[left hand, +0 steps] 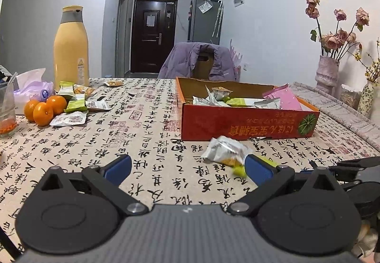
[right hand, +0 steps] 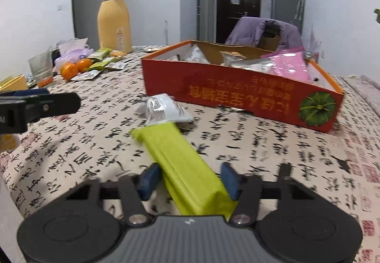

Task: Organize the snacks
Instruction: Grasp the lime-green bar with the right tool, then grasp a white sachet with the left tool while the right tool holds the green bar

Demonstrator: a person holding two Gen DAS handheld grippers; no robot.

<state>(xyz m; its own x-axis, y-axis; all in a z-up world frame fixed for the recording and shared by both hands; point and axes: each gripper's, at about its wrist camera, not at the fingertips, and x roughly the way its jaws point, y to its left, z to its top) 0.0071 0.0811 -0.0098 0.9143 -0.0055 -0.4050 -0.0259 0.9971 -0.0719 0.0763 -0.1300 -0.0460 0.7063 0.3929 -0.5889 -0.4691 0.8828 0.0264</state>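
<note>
Room: a grey-walled flat with a dark entrance door point(left hand: 154, 34) at the end of a hall, a steel fridge point(left hand: 205, 19) beside it, and a chair draped with a purple jacket point(left hand: 187, 62) at the far side.
Surface: the counter point(left hand: 147, 134) wears a cream cloth printed with black calligraphy; dried roses in a vase point(left hand: 327, 72) stand at its right edge.
Sorting box: a shallow red cardboard box point(right hand: 237, 96) already holds several packets, so it reads as the collecting place for the snacks.
Right gripper point(right hand: 187, 182): narrowed around a green snack bar point(right hand: 180, 163), which lies lengthwise between the blue pads, close on both sides, likely gripped for carrying to the box.
Silver packet point(right hand: 166, 110): loose on the cloth just before the box, beyond the bar's far tip.
Left gripper point(left hand: 187, 168): spread wide, nothing between its pads, low over the cloth.
Unsorted pile: packets point(left hand: 76, 106) beside tangerines point(left hand: 45, 108) and a yellow flask point(left hand: 71, 46), well apart from the box.
</note>
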